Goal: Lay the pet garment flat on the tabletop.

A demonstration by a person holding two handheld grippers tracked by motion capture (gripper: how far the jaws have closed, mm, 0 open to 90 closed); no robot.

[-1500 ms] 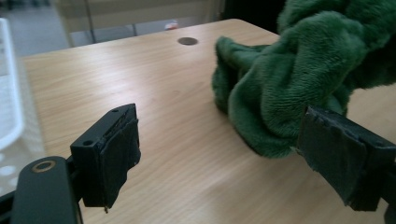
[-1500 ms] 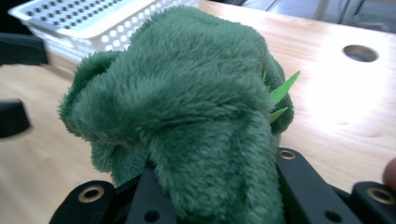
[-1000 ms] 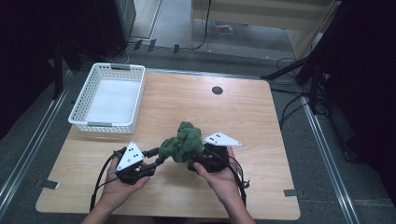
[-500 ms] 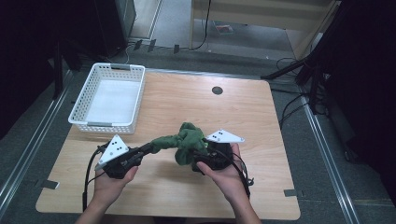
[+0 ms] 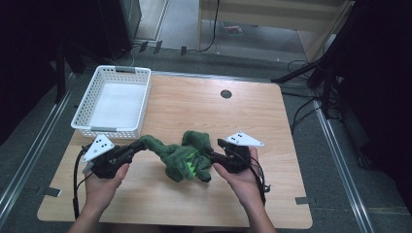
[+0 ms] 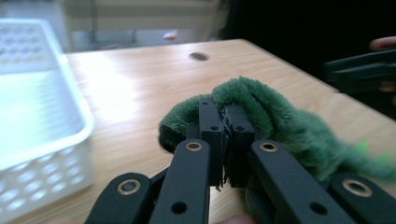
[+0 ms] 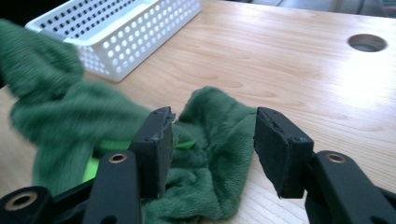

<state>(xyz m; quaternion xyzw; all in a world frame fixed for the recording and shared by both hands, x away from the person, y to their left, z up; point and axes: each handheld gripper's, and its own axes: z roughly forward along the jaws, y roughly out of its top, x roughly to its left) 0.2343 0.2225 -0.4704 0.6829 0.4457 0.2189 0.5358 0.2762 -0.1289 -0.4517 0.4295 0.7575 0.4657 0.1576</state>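
high view sets the green plush cloth (image 5: 187,158) between the two tongs on the wooden table (image 5: 194,109), one end drawn out in a narrow strip toward the left gripper (image 5: 132,149) and the bulk heaped just in front of the right gripper (image 5: 214,153). a white perforated basket (image 5: 114,101) stands beyond the left gripper, apart from the cloth, and a round cable hole (image 5: 226,93) sits farther off, ahead of the right one. from this height the jaw gaps are too small to read.

left gripper view settles its own: the left gripper (image 6: 225,135) is clenched on a fold of the cloth (image 6: 261,112), the pile bulging out past both pads and arching over the tips, with the rest trailing off to one side. the basket (image 6: 42,135) lies close on the other side, blurred.

right gripper view shows the right gripper (image 7: 212,140) released, its jaws standing apart after having just opened. the cloth (image 7: 205,140) lies on the table in the gap between them and below, and neither pad presses on it. a raised, blurred part of the cloth hangs off to one side, toward the basket (image 7: 116,32) beyond, and the cable hole (image 7: 367,42) shows at the far corner.
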